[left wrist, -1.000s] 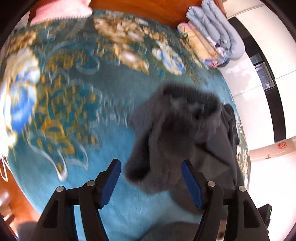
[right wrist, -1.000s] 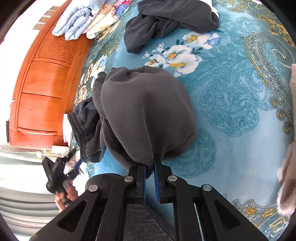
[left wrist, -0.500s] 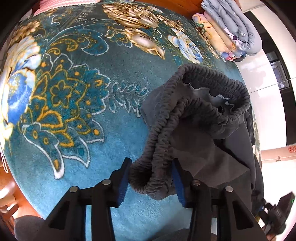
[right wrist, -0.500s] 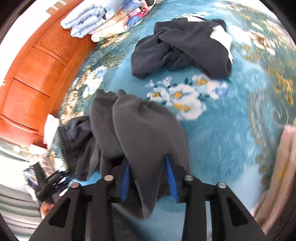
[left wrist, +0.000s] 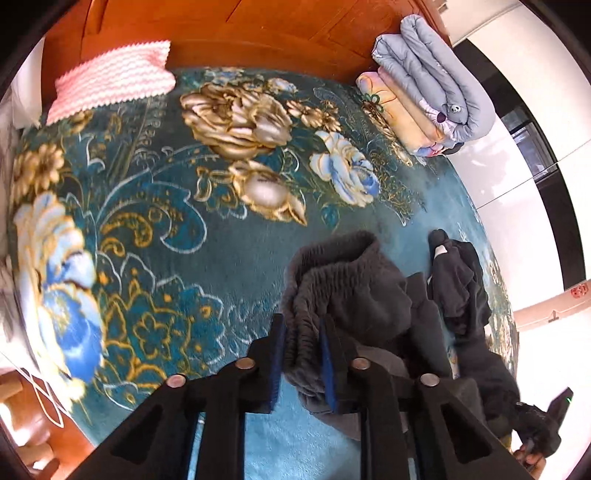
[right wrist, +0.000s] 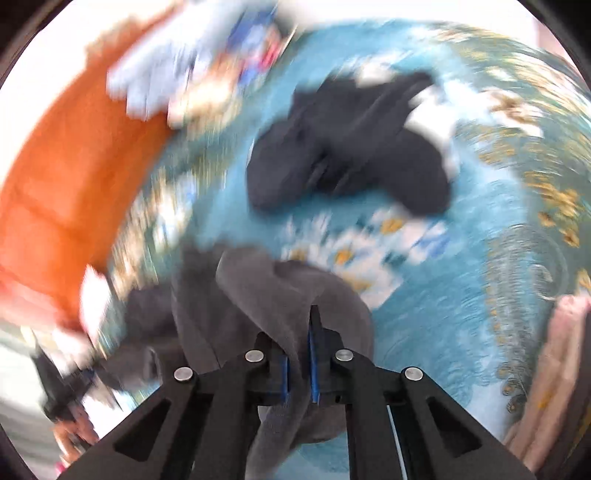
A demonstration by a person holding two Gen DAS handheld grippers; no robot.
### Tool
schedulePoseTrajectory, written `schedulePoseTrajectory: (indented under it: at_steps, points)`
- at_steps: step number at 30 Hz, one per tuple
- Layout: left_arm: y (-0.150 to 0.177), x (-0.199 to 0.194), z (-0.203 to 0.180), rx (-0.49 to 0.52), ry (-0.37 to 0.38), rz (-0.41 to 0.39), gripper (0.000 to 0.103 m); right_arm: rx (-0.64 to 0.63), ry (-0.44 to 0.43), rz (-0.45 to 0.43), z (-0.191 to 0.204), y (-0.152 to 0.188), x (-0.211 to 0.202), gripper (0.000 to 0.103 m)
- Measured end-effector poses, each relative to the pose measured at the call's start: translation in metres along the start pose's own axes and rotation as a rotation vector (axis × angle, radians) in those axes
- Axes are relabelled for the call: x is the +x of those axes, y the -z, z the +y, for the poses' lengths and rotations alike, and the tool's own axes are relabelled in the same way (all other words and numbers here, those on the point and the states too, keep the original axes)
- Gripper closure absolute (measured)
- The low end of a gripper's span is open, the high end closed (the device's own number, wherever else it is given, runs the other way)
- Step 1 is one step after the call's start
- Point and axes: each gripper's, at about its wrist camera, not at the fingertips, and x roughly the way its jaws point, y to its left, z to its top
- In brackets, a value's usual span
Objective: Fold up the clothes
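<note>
Grey sweatpants (left wrist: 354,291) lie bunched on a teal floral blanket (left wrist: 155,236). My left gripper (left wrist: 301,354) is shut on their gathered elastic waistband, which bulges up between the blue pads. In the right wrist view, which is motion-blurred, my right gripper (right wrist: 298,363) is shut on a fold of the same grey sweatpants (right wrist: 266,295), with cloth draped over the fingers. A darker garment (right wrist: 351,144) with a white patch lies further off on the blanket; it also shows as the dark garment (left wrist: 458,280) beside the sweatpants.
Folded quilts (left wrist: 428,99) are stacked at the blanket's far right corner against an orange wooden headboard (left wrist: 258,33). A pink knitted cloth (left wrist: 110,81) lies at the far left. A pale pink cloth (right wrist: 557,369) sits at the right edge. A hand (left wrist: 532,454) shows low right.
My left gripper went from open to shut on the waistband and lifted it. My right gripper opened half a second ago and has shut on a fold again while swinging fast.
</note>
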Motion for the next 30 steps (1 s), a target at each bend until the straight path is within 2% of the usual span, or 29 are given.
schedulePoseTrajectory:
  at_steps: [2,7,9,17,19,21,24,28,30]
  points:
    - [0.005,0.003,0.006,-0.024,-0.004,0.0,0.084,0.085,0.019,-0.084,-0.03,0.01,-0.034,0.095]
    - [0.021,0.02,0.039,-0.149,-0.012,0.028,0.084,0.189,0.124,0.13,-0.09,0.074,-0.023,0.095]
    - [0.026,0.025,0.045,-0.166,-0.017,0.04,0.084,0.192,0.14,0.229,-0.099,0.1,-0.007,0.095]
    - [0.041,0.025,0.047,-0.171,0.007,0.049,0.078,0.23,0.134,0.354,-0.105,0.127,0.012,0.093]
    - [0.045,0.026,0.05,-0.187,0.023,0.053,0.075,0.194,0.128,0.34,-0.099,0.121,0.0,0.088]
    - [0.05,0.026,0.054,-0.214,0.04,0.067,0.063,0.144,0.127,0.32,-0.09,0.113,-0.014,0.072]
    - [0.063,0.027,0.063,-0.271,0.078,0.076,0.053,0.042,0.131,0.25,-0.07,0.1,-0.037,0.062]
    - [0.082,0.033,0.07,-0.338,0.106,0.048,0.048,-0.108,0.1,0.182,-0.024,0.08,-0.036,0.056]
    - [0.087,0.035,0.068,-0.34,0.118,0.039,0.048,-0.169,0.069,0.189,0.001,0.072,-0.02,0.052]
